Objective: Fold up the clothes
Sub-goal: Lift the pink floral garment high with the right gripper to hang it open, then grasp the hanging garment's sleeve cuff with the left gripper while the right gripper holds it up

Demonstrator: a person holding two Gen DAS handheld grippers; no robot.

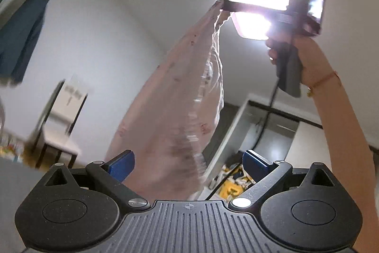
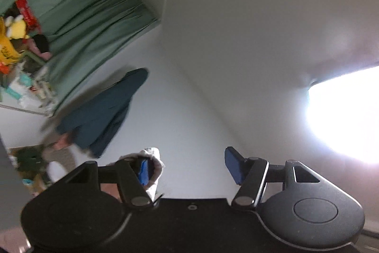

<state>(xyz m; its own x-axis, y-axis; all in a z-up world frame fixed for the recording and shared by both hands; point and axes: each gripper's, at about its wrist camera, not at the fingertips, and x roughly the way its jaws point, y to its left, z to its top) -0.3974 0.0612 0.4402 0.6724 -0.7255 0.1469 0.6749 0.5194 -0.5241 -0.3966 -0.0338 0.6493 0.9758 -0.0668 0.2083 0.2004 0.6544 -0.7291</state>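
Note:
A pale pink printed garment (image 1: pixel 175 96) hangs in the air in the left wrist view. Its top corner is caught at the tip of my right gripper (image 1: pixel 223 5), which a hand (image 1: pixel 308 56) holds up by the ceiling lamp. The cloth falls between the blue pads (image 1: pixel 120 165) of my left gripper (image 1: pixel 188 164), whose jaws stand wide apart and open. In the right wrist view my right gripper (image 2: pixel 189 167) also has its jaws spread open. A bunched bit of the garment (image 2: pixel 155 158) is draped over its left finger only.
A dark blue garment (image 1: pixel 23 34) (image 2: pixel 101 110) hangs on the white wall. Green curtains (image 2: pixel 71 4) and a cluttered shelf (image 2: pixel 16 30) are at the left. A bright ceiling lamp (image 1: pixel 255 11), a dark chair (image 1: pixel 61 125) and a wardrobe door (image 1: pixel 236 132) surround the hanging cloth.

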